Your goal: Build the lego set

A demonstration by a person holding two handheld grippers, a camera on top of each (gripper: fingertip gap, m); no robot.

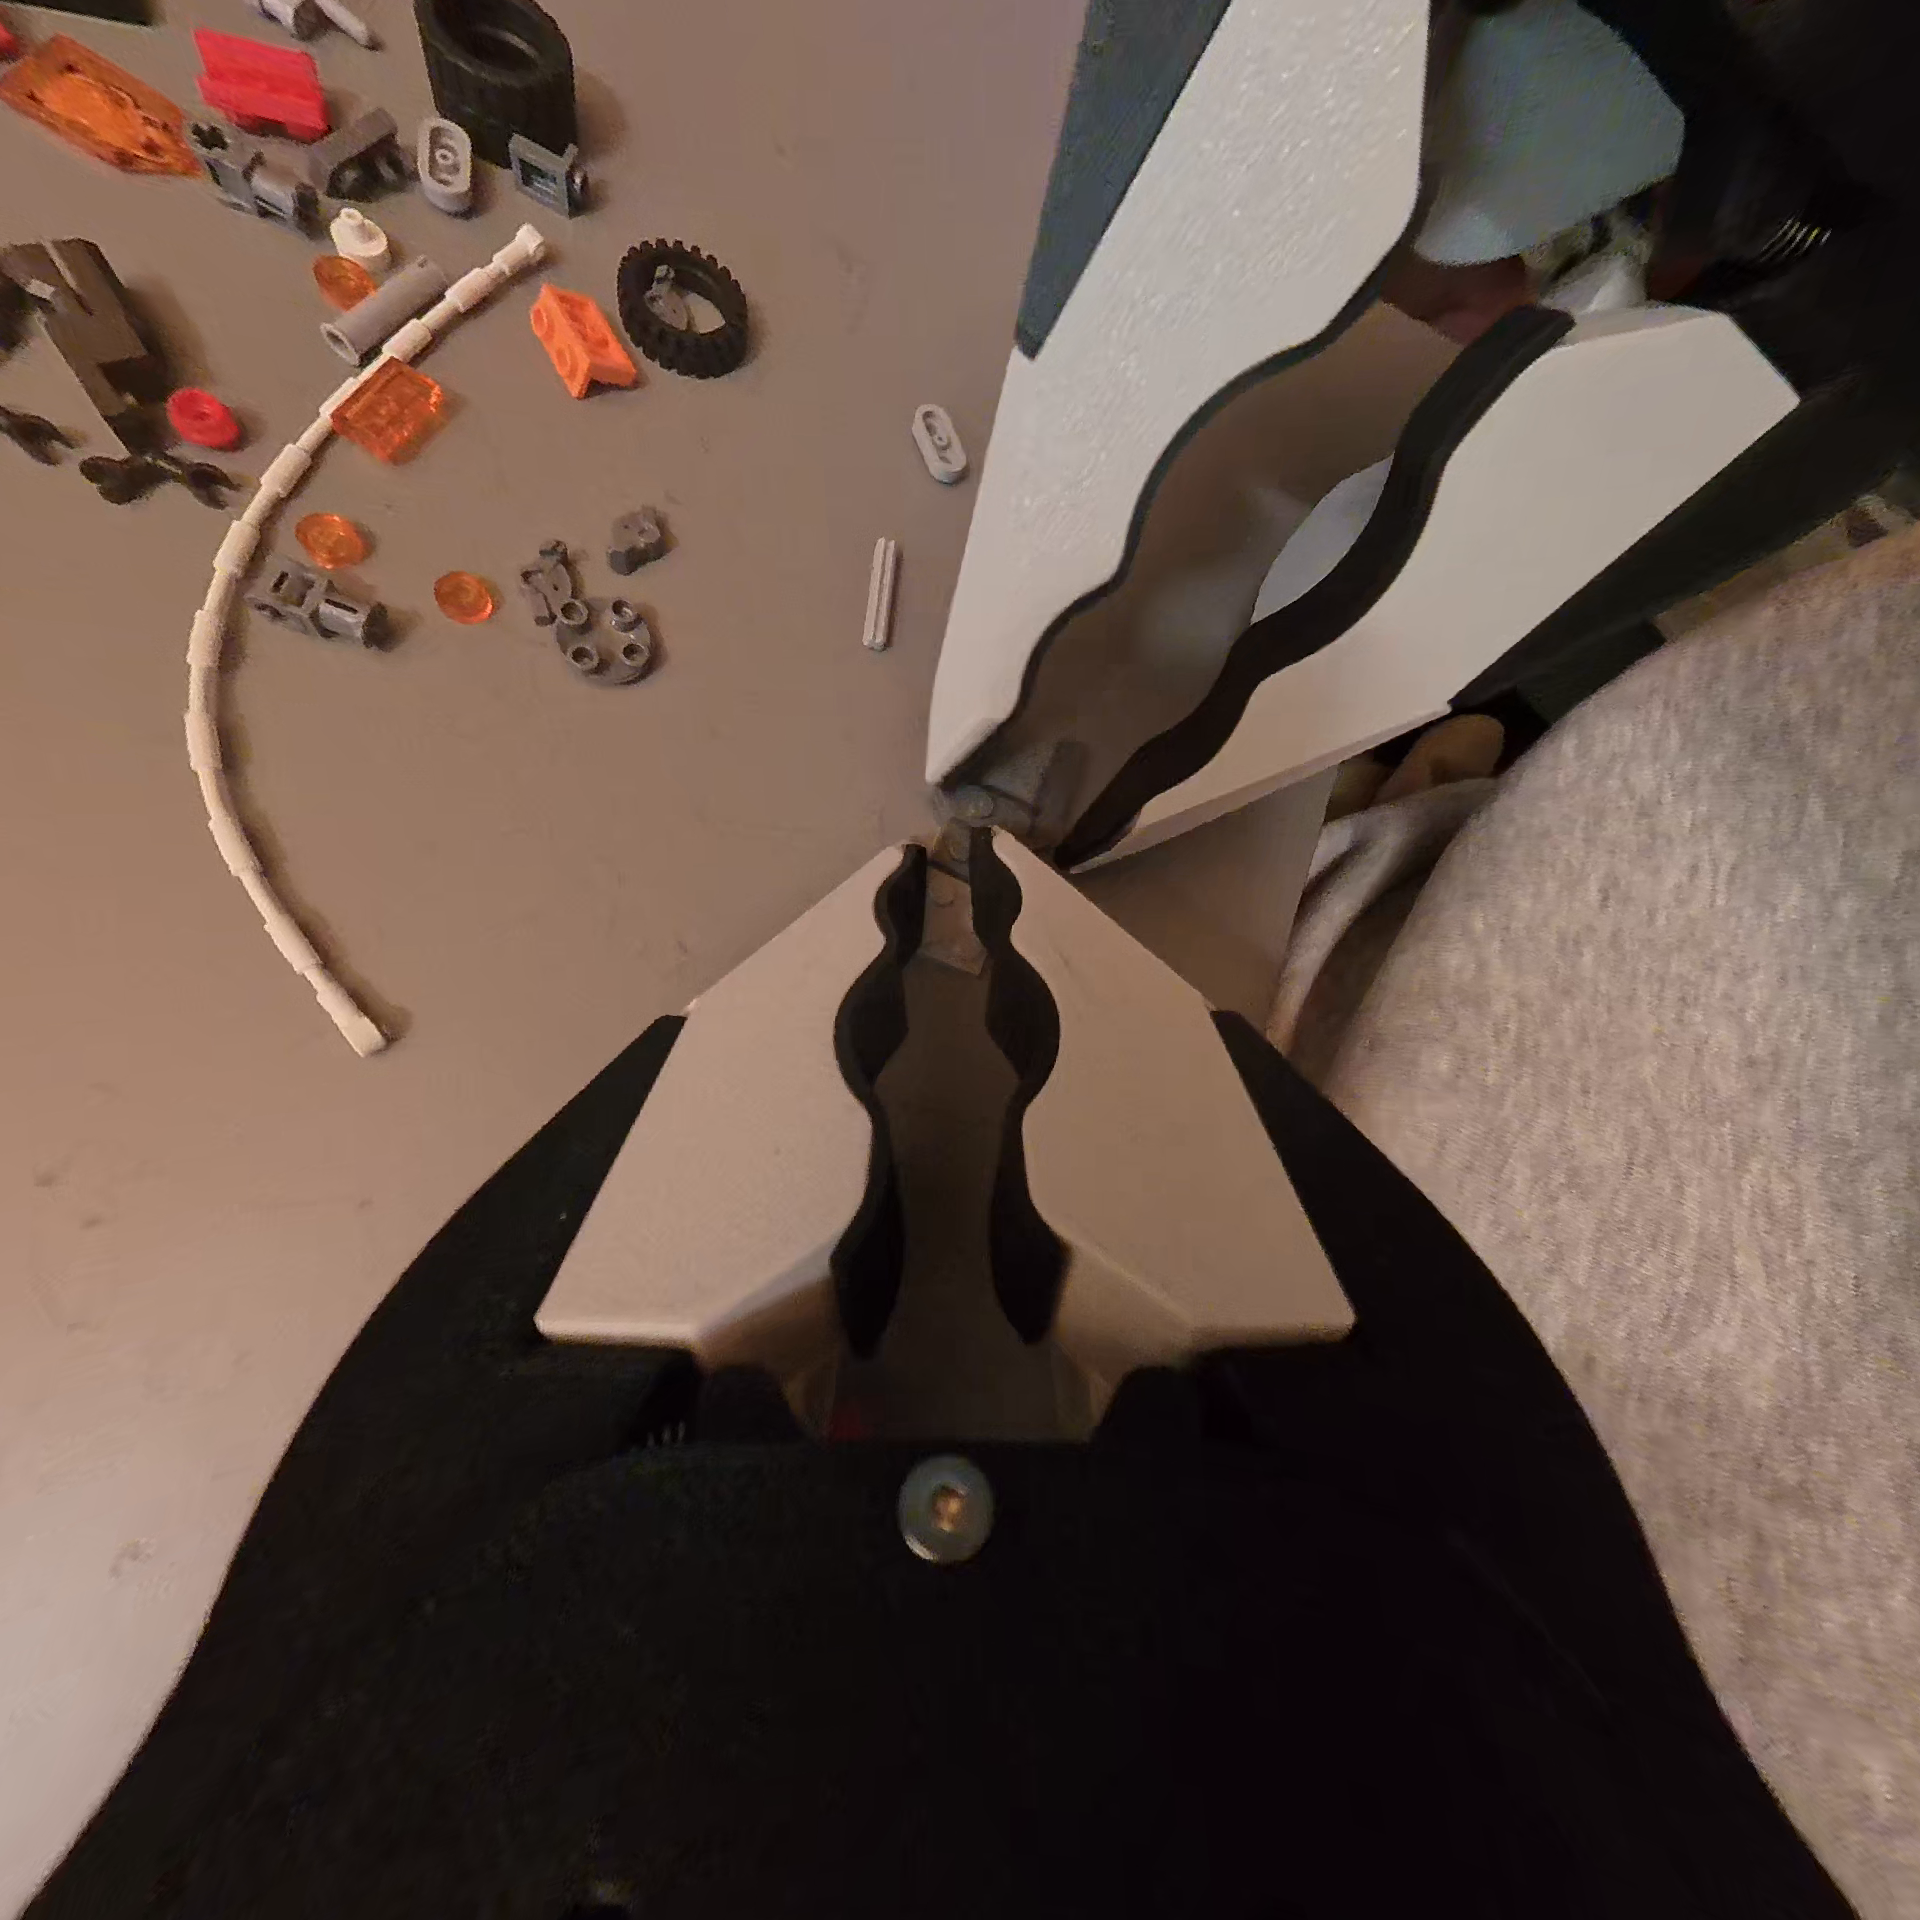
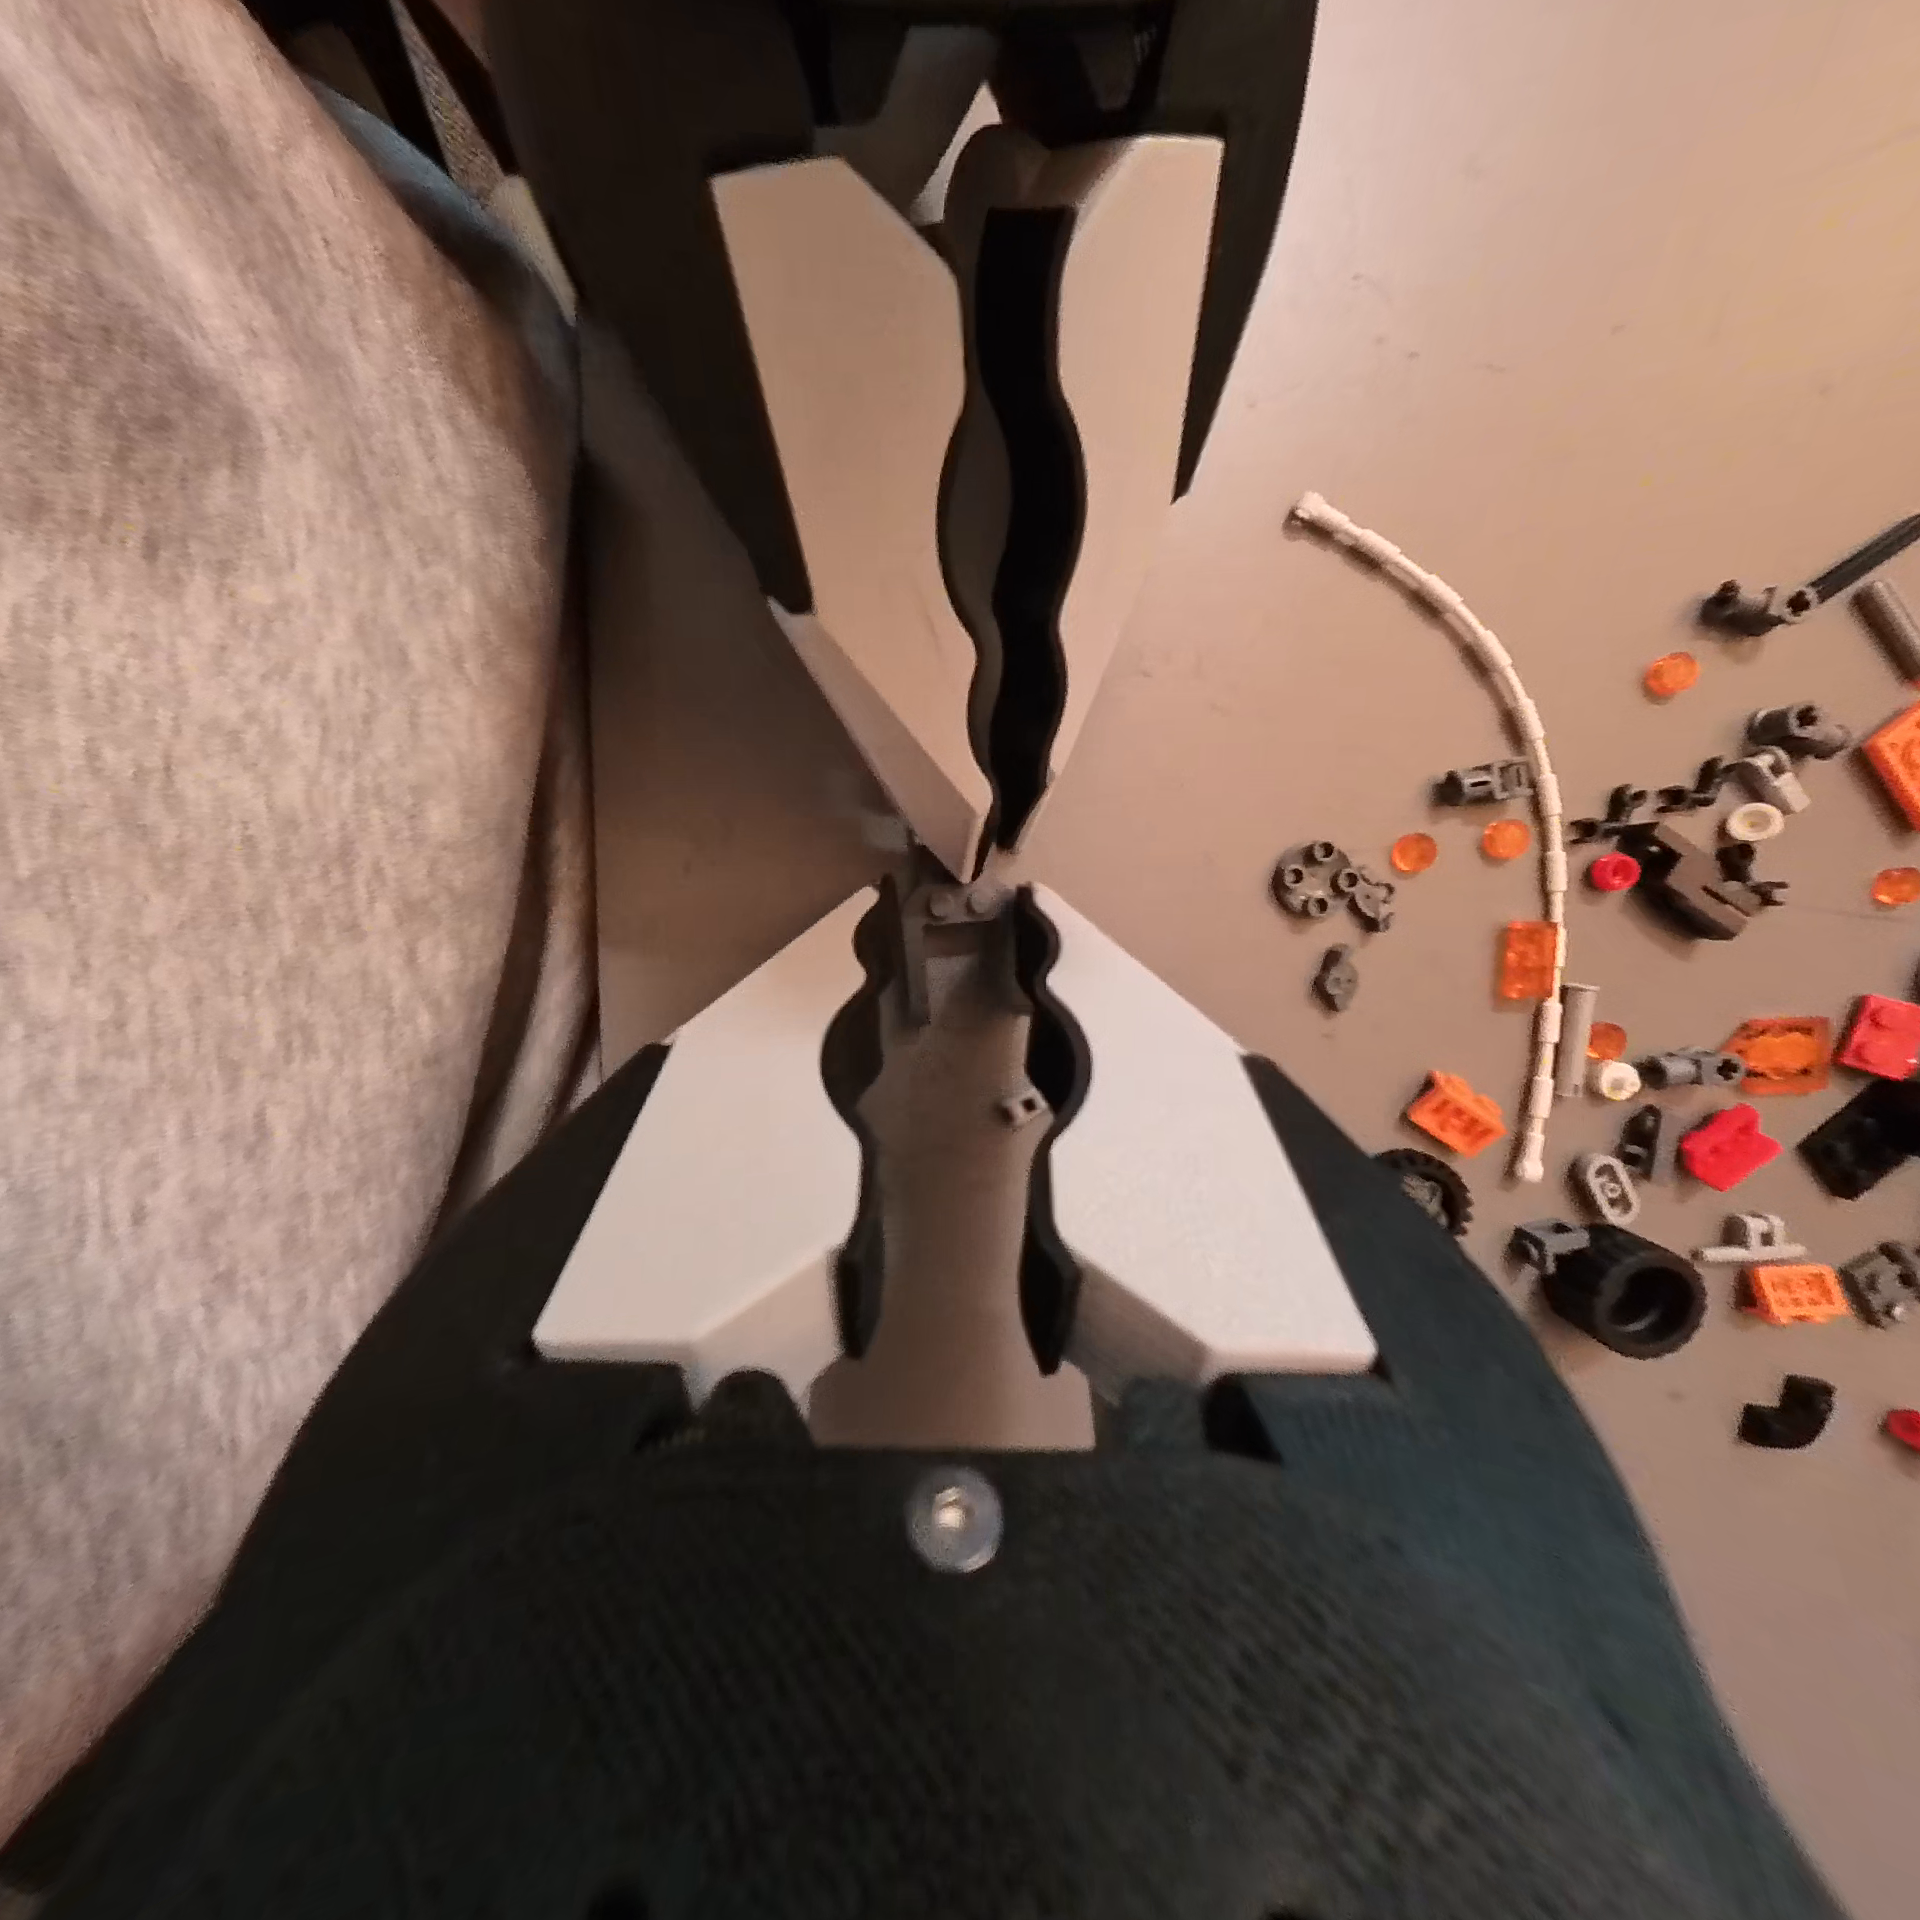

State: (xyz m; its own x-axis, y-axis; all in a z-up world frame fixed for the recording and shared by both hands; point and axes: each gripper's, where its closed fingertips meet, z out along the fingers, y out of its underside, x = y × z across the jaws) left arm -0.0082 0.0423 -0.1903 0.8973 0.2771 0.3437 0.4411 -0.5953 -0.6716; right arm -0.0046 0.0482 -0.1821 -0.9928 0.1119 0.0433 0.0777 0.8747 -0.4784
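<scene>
- Nearest in the left wrist view, the left gripper [image 1: 954, 868] has its jaws drawn narrow, pinching a small light grey plate piece [image 1: 958, 940] right at the fingertips.
- Nearest in the right wrist view, the right gripper [image 2: 961, 904] holds its jaws narrow around a dark grey bracket piece [image 2: 951, 925] with studs showing along its top edge.
- The two grippers meet tip to tip above the table [image 1: 623, 987], and the two grey pieces touch or nearly touch there; I judge this as a joining step in hand, though whether the studs have seated cannot be told.
- Beside the grippers, on the person's side, lies grey fabric [image 1: 1662, 1039], apparently clothing.
- A little farther out on the table lie a thin grey axle [image 1: 881, 592] and a long white ribbed hose [image 1: 260, 644].
- Beyond these, loose parts are scattered: a small tyre [image 1: 683, 308], an orange plate [image 1: 580, 338], a clear orange tile [image 1: 390, 408], a round grey plate [image 1: 613, 644], a red brick [image 1: 260, 83] and a large black tyre [image 1: 499, 73] at the far edge.
- As far as the pictures show, the build is at an early stage: only the small assembly between the tips is being made, and most pieces lie unused.
- No brand, label or writing can be read.
</scene>
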